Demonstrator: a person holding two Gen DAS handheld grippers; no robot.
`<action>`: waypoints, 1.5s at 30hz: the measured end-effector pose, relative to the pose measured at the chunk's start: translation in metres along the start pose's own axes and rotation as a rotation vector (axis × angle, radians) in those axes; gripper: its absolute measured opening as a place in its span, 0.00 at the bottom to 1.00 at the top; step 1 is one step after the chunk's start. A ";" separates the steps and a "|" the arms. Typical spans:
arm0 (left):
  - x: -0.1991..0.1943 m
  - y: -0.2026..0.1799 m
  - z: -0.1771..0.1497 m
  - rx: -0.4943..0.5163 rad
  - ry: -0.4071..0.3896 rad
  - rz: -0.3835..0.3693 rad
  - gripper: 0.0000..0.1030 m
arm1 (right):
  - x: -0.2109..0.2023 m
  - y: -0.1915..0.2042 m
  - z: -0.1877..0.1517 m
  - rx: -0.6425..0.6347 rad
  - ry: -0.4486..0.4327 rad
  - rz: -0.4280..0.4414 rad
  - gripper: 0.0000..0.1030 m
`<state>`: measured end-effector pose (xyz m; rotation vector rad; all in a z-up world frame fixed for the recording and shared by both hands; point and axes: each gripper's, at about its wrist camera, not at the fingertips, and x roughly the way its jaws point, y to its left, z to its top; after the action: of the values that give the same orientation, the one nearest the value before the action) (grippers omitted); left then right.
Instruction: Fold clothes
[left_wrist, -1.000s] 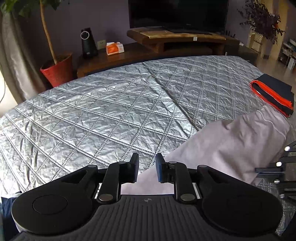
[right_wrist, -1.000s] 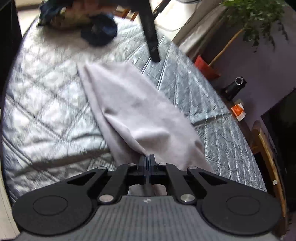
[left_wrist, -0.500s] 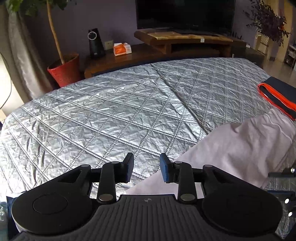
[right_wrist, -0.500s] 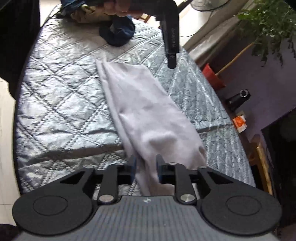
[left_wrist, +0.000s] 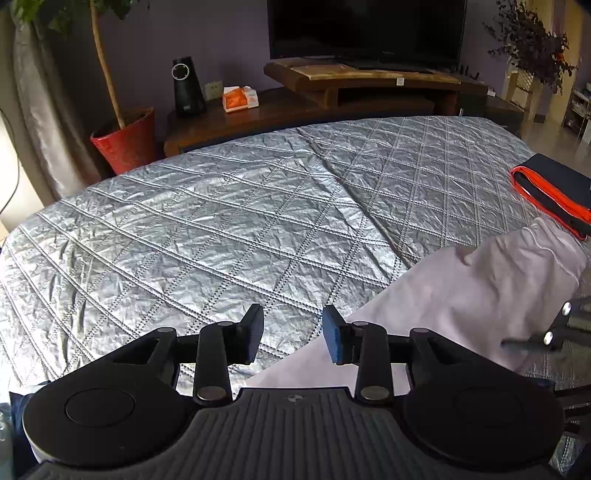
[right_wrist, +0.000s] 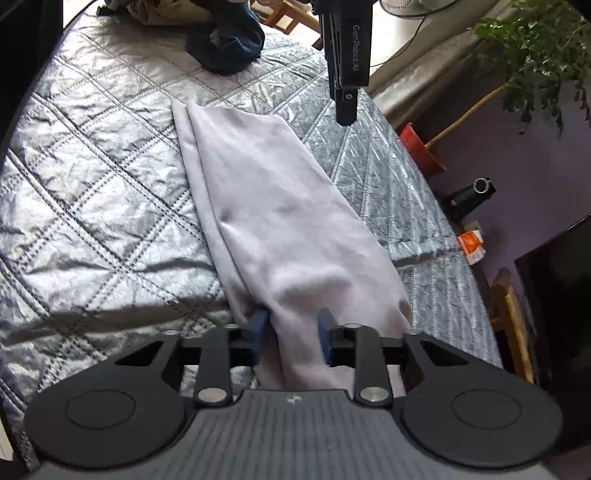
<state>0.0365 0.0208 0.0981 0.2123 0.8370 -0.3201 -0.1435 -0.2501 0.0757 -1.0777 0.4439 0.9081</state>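
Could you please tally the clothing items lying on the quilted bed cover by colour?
Pale lilac garment: 1
Dark blue crumpled garment: 1
Tan garment, partly cut off: 1
Folded dark garment with orange trim: 1
Total: 4

Both views show strong fisheye distortion: straight edges bow toward the frame borders and the corners vignette to black. Daylight enters from the window side, producing specular glare on the crinkled silver quilt and washing out the floor at the top of the right wrist view. The purple wall stays dim. A soft shadow band crosses the quilt in the right wrist view; focus is slightly soft there
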 end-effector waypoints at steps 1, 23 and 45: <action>0.000 -0.001 0.000 0.003 0.001 -0.001 0.42 | -0.001 0.001 0.000 0.003 -0.005 0.009 0.04; 0.001 0.000 -0.002 0.036 -0.002 0.057 0.62 | -0.032 0.007 0.007 0.083 -0.067 0.191 0.31; -0.011 0.036 0.004 -0.087 -0.043 0.094 0.66 | 0.030 0.039 0.101 0.295 -0.169 0.289 0.03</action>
<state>0.0453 0.0556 0.1108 0.1623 0.7938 -0.1994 -0.1690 -0.1409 0.0763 -0.6710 0.5814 1.1388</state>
